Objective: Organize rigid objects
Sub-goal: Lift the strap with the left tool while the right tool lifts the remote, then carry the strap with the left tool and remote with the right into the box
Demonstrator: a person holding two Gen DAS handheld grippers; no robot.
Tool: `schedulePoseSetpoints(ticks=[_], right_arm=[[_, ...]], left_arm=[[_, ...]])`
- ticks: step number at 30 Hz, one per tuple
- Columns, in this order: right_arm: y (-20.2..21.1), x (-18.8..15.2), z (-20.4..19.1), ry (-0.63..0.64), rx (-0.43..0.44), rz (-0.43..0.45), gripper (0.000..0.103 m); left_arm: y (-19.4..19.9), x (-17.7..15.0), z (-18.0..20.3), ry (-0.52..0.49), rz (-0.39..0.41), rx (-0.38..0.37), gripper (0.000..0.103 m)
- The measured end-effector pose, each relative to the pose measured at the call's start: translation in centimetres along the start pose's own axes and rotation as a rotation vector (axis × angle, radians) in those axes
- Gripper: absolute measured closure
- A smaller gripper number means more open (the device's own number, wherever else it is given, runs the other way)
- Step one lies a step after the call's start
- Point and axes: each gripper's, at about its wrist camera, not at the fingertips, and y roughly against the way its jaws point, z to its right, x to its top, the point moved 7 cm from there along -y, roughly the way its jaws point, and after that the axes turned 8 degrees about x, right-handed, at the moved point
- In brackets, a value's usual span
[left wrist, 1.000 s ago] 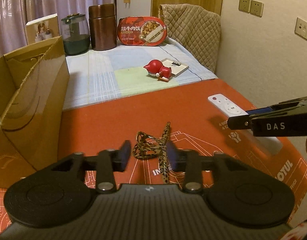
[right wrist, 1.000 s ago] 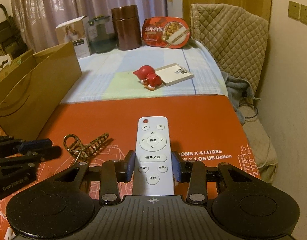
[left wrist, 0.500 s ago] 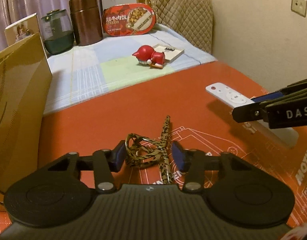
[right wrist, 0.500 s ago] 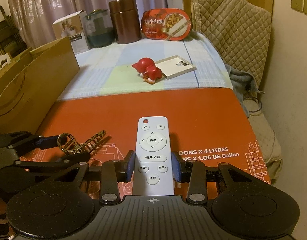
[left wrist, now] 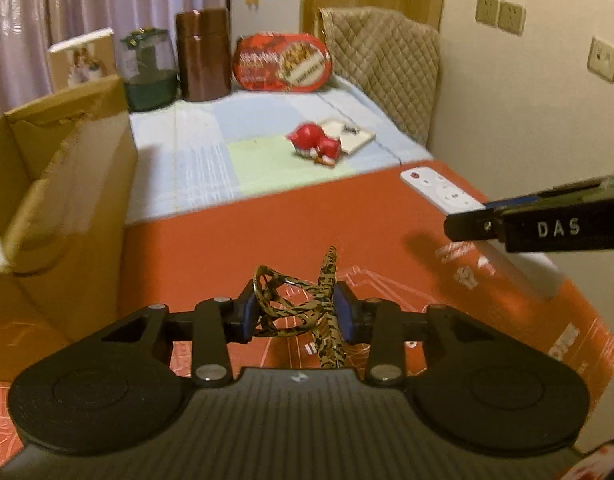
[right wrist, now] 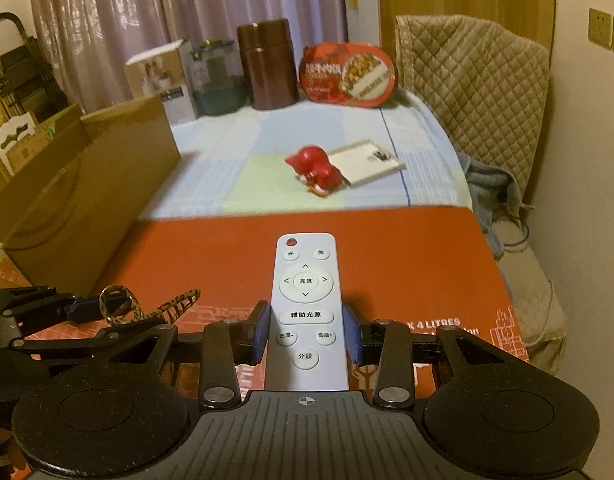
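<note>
A leopard-print lanyard (left wrist: 327, 268) with a ring sits bunched between the blue pads of my left gripper (left wrist: 297, 312), which has just closed tight on it above the orange mat (left wrist: 267, 232). In the right wrist view the same lanyard (right wrist: 167, 308) sticks out of the left gripper (right wrist: 83, 308) at the lower left. My right gripper (right wrist: 306, 334) is shut on the lower half of a white remote control (right wrist: 305, 292), whose top end points away from me. From the left wrist view, the remote (left wrist: 439, 190) and the right gripper (left wrist: 479, 214) appear at the right.
An open cardboard box (left wrist: 67, 200) stands along the left of the mat. Beyond the mat, on a pale checked cloth, lie a red toy (left wrist: 315, 146) and a white booklet (right wrist: 367, 160). A brown canister (right wrist: 269, 68), a jar and a red food pack line the back.
The left jaws, spread around the lanyard lying on the mat a second ago, have closed onto it. The right gripper keeps its hold on the remote.
</note>
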Motion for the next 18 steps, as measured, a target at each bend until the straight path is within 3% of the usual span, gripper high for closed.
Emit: schedulePoseSetpoints(ticks=[10,18], right_arm=[[4.7,3.6,-5.2,0.037,0.053,0.095,0.068],[6.0,5.2,-10.9,0.079,0.126,0.128,0.068]], left_arm=[[6.8,4.1,-3.2,0.045,0.110,0.058,0.070],[10.5,5.3,-7.3,0.070,0.151,0.107,0.070]])
